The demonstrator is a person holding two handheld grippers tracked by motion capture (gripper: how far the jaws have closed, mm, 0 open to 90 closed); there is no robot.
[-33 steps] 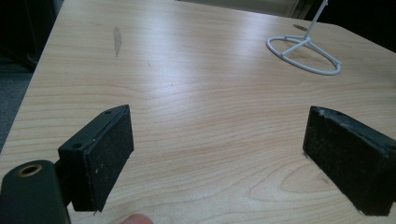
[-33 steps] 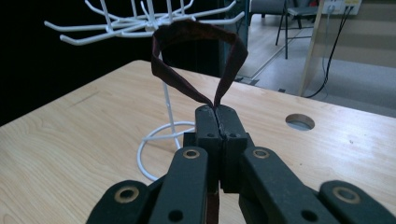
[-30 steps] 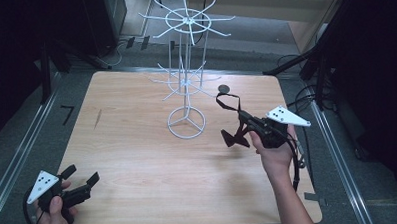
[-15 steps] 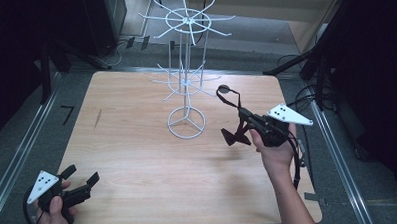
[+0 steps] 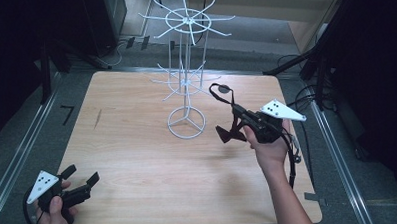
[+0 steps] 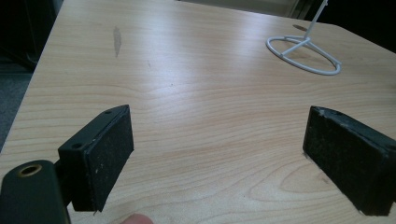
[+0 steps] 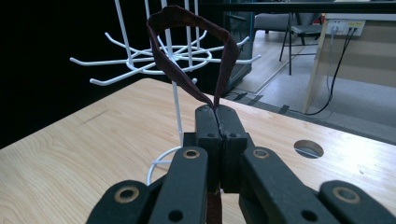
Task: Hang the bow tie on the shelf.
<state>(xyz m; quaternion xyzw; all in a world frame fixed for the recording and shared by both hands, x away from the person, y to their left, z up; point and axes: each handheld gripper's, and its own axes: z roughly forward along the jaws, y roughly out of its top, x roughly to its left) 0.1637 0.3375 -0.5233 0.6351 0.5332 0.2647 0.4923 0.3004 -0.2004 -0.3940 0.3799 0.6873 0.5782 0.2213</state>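
The right gripper [image 5: 235, 121] has lifted the dark fabric loop [image 7: 189, 51] nearer the white wire rack [image 5: 185, 82] — fingers clamped on it; left gripper [image 5: 81, 180] fingers wide.

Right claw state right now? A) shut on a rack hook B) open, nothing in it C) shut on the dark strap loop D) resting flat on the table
C: in the right gripper view the right claw has its jaws pressed together on the dark strap loop, which rises in front of the white wire rack without touching a hook; the high view shows it held above the table.
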